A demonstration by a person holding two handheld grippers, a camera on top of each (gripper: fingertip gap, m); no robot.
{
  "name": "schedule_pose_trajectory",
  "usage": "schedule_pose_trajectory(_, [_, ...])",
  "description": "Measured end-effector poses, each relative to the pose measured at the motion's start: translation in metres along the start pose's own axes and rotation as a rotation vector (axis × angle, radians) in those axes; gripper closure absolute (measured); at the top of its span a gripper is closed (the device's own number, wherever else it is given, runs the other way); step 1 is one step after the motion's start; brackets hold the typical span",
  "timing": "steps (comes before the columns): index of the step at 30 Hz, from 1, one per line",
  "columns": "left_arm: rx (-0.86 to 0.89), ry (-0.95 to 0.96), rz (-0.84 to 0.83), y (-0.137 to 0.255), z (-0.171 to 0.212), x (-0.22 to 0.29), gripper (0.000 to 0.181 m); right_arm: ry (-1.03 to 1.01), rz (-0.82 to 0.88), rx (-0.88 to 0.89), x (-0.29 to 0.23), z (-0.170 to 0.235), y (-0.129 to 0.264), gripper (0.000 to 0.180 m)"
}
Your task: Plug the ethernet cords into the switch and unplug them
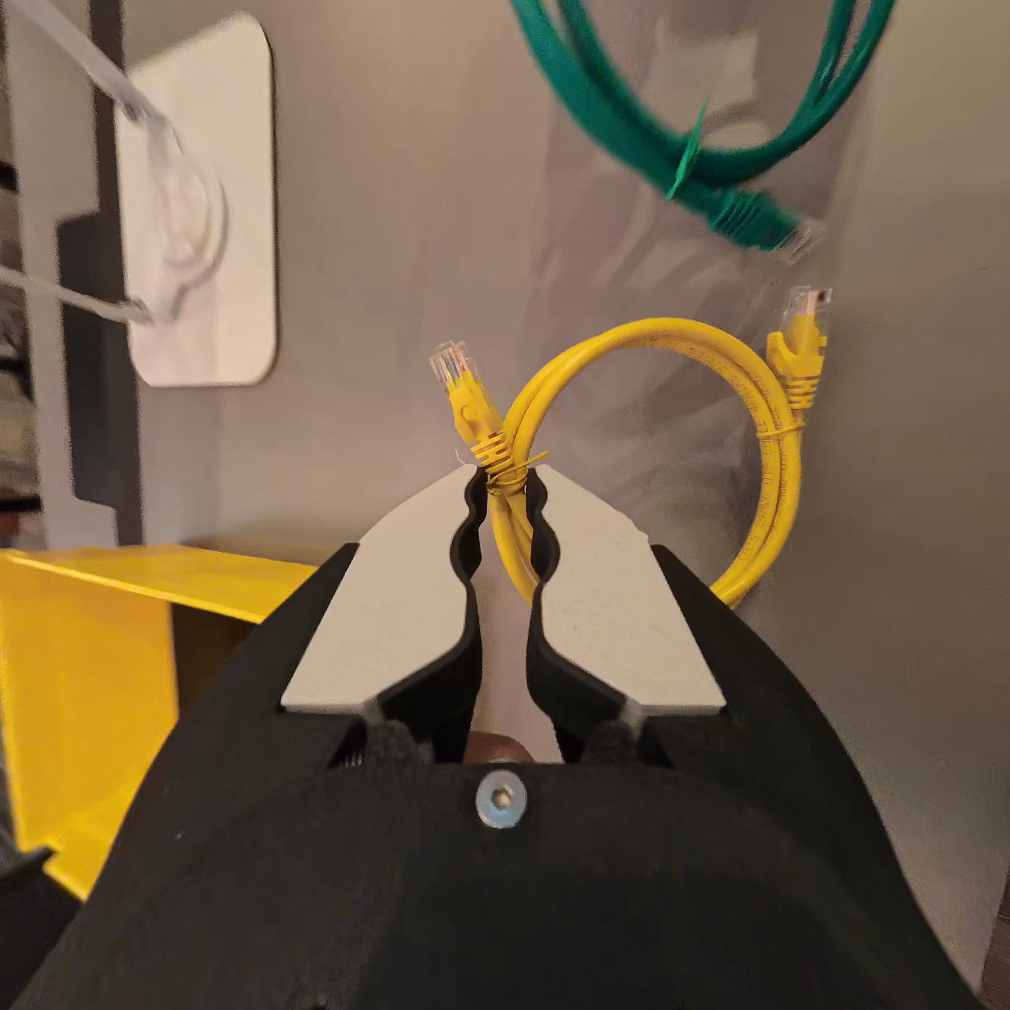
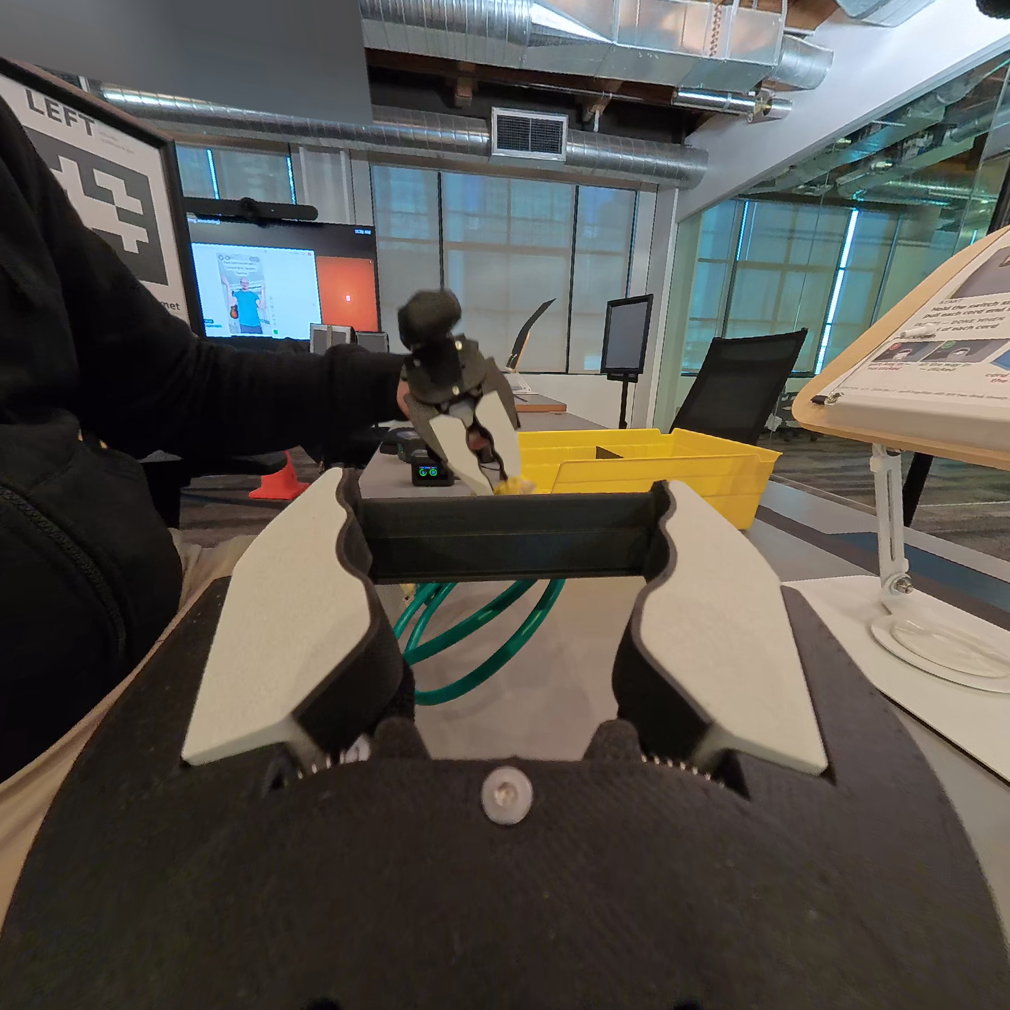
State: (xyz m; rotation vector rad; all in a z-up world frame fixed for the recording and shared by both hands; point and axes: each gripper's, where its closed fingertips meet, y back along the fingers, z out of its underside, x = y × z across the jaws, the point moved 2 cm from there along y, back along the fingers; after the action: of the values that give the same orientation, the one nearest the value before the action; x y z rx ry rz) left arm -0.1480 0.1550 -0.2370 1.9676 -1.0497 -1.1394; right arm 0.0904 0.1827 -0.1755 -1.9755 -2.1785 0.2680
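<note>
Two ethernet cords show, one yellow and one green, each a glossy round cable coiled into a loop and cinched with thin ties of its own colour. The left gripper (image 1: 505, 481), matte black with flat white plates and wavy black pads, is closed nearly all the way onto the yellow cord (image 1: 765, 437), pinching the bundled strands just below a tie; one clear-tipped plug (image 1: 459, 393) juts up and slightly left from the fingertips, while the second plug (image 1: 800, 339) points straight up at the far side of the loop. The green cord (image 1: 645, 125) lies on the smooth grey table (image 1: 382, 218) beyond, its one visible plug (image 1: 759, 221) aimed right. One switch (image 2: 511, 538), a dark ribbed rectangular block, sits crosswise between the fingers of the right gripper (image 2: 505, 538), its long axis running from pad to pad, both pads pressed against its ends with the fingers spread wide. In the right wrist view green loops (image 2: 481, 645) rest on the table below the switch, and one yellow plastic bin (image 2: 656, 464) stands behind.
</note>
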Motion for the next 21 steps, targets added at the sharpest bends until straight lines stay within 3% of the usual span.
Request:
schedule_pose_trajectory(1, [0.020,-0.026,0.005,0.009,-0.009,-0.001,0.167,0.000,-0.004,0.001,0.000,0.000,0.000,0.080])
schedule_pose_trajectory(9, [0.113,-0.255,0.113,0.061,-0.093,0.015,0.167,-0.001,-0.025,0.003,-0.003,0.001,-0.002,0.080])
schedule_pose_trajectory(21, [0.091,-0.249,0.290,-0.009,-0.153,0.038,0.167,-0.041,-0.084,0.072,-0.008,-0.007,0.001,0.080])
